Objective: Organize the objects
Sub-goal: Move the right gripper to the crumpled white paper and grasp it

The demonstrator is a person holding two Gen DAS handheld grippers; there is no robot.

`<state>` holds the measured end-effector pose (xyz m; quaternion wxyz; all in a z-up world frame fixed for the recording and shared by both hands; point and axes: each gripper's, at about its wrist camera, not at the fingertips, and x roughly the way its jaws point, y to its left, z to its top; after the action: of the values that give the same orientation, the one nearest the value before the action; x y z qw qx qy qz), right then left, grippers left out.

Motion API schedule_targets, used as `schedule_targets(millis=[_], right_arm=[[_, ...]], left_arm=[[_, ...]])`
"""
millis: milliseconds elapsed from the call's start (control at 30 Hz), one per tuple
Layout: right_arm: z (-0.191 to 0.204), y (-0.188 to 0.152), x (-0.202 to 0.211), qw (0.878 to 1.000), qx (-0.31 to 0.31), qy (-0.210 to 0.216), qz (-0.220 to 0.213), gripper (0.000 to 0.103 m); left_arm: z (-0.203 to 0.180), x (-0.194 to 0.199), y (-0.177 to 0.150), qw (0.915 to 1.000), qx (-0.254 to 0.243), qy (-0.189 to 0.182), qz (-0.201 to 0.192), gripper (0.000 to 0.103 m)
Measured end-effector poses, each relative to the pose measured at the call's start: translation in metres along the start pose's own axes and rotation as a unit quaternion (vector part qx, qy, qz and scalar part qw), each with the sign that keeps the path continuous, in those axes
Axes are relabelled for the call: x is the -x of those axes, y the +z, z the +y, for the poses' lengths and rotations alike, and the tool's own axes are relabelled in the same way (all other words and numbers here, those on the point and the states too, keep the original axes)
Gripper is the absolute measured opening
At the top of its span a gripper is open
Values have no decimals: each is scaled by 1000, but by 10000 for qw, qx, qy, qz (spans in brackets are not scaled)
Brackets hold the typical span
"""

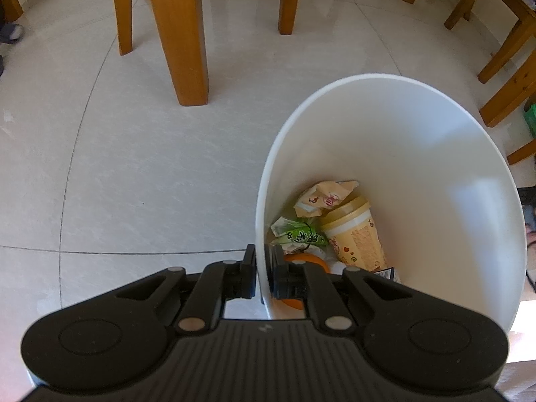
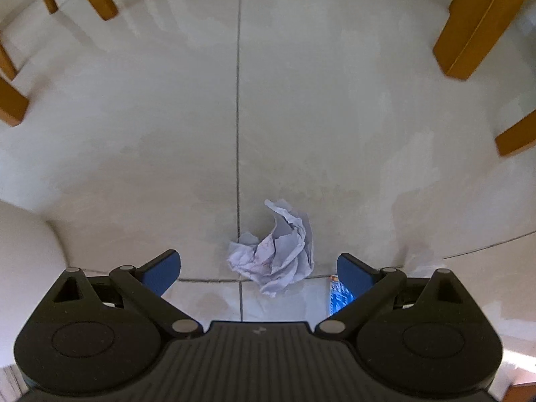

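Note:
In the left wrist view my left gripper (image 1: 263, 268) is shut on the near rim of a white waste bin (image 1: 418, 134), one finger outside the wall and one inside. In the bin lie a yellow paper cup (image 1: 355, 234), a crumpled beige wrapper (image 1: 321, 197), a green wrapper (image 1: 298, 234) and something orange (image 1: 306, 259). In the right wrist view my right gripper (image 2: 259, 268) is open and empty, with its blue pads (image 2: 160, 273) on either side of a crumpled white paper ball (image 2: 278, 254) on the floor tiles.
A small blue wrapper (image 2: 338, 296) lies on the floor by the right finger. Wooden chair and table legs (image 1: 181, 33) stand on the pale tiled floor (image 1: 150, 167) behind the bin and around the paper (image 2: 475, 26). A white rounded surface (image 2: 23, 251) is at the right view's left edge.

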<state>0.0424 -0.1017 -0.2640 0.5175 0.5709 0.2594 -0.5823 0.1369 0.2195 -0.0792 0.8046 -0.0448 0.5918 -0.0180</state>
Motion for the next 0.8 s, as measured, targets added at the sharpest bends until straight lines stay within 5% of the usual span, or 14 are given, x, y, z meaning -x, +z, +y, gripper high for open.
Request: schedule_targets(millis=[333, 800], right_arm=[[11, 3, -47, 9987, 470, -64, 200, 101], [12, 4, -57, 9934, 1087, -93, 360, 59]], left_arm=[[-2, -1, 0, 10000, 22, -31, -5, 7], [0, 0, -3, 10000, 39, -68, -14, 7]])
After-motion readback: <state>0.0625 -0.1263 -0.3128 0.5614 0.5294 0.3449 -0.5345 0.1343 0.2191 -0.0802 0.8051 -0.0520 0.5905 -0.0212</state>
